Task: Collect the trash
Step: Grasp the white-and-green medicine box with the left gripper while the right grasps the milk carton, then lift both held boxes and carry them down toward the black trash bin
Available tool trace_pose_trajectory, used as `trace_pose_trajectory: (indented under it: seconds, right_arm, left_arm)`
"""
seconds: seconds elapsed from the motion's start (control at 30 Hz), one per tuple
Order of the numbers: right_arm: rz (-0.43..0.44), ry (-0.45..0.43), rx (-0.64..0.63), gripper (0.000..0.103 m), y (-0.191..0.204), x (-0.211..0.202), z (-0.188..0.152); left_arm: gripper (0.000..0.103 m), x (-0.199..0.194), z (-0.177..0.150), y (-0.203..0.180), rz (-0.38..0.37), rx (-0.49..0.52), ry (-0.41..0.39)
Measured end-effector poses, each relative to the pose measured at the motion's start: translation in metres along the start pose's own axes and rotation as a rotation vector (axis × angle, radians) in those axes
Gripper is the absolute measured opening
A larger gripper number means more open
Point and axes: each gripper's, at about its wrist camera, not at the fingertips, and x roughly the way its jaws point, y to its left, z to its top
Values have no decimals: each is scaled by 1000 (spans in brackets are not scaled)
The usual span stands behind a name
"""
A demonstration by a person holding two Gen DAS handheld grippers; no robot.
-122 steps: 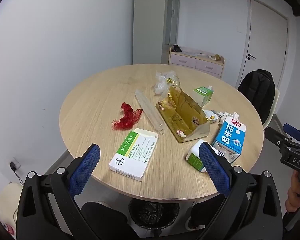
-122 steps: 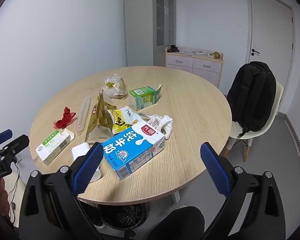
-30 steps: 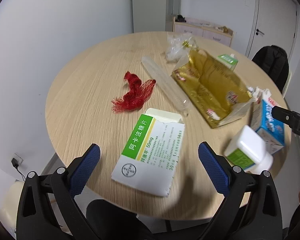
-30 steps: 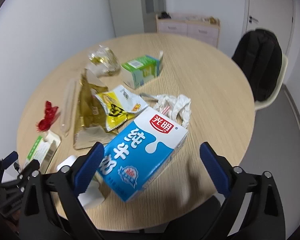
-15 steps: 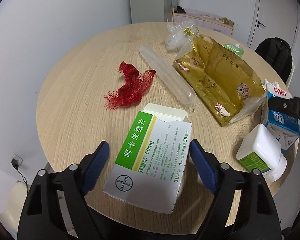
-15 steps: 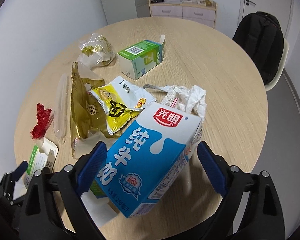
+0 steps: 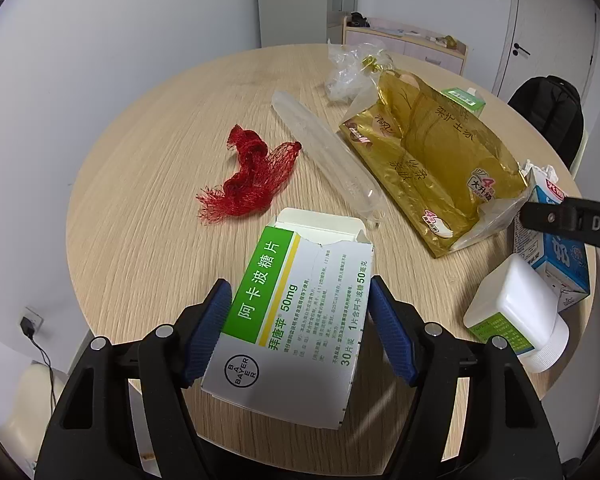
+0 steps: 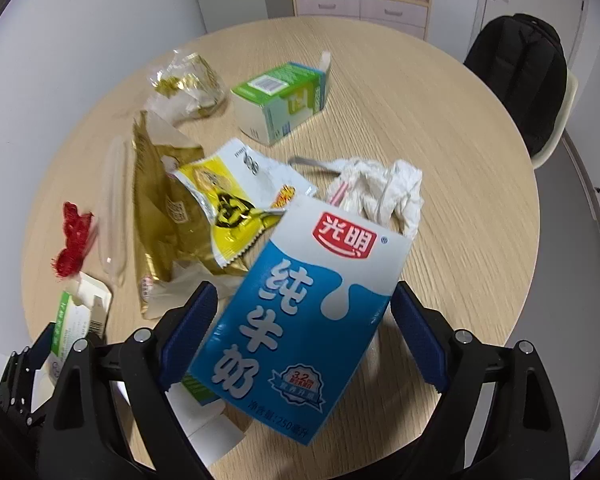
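From the left wrist, the left gripper [image 7: 300, 328] has its blue fingers [image 7: 206, 334] closed most of the way onto the long sides of the medicine box [image 7: 296, 320], which lies flat at the near edge of the surface [image 7: 140, 208]. The box is white card with a green band and a torn-open flap, so it is likely light and easily crushed; its long sides look the best hold, with a gentle squeeze. Beyond the box lie a red net [image 7: 248, 176] and a gold bag [image 7: 432, 160]; to the right of the box lies a white bottle [image 7: 516, 316]. From the right wrist, the right gripper [image 8: 304, 336] straddles the milk carton [image 8: 304, 320], fingers close to its sides but contact unclear. The blue-and-white carton looks stiffer, perhaps slick; mid-body suits. Crumpled tissue [image 8: 384, 192] lies just behind the carton.
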Motion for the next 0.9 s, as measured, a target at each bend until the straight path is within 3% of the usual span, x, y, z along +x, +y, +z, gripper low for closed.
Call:
trace_pose_trajectory:
  seconds: [0.4,0.9]
  right_arm:
    - [29,6,10,69,-11,-4,1]
    - [58,-25,-45,65,-7,-20,-13]
  left_arm:
    - [66,-6,0,-9,-14,6,-10]
    - [66,-34,-21,0,5,-55,-33]
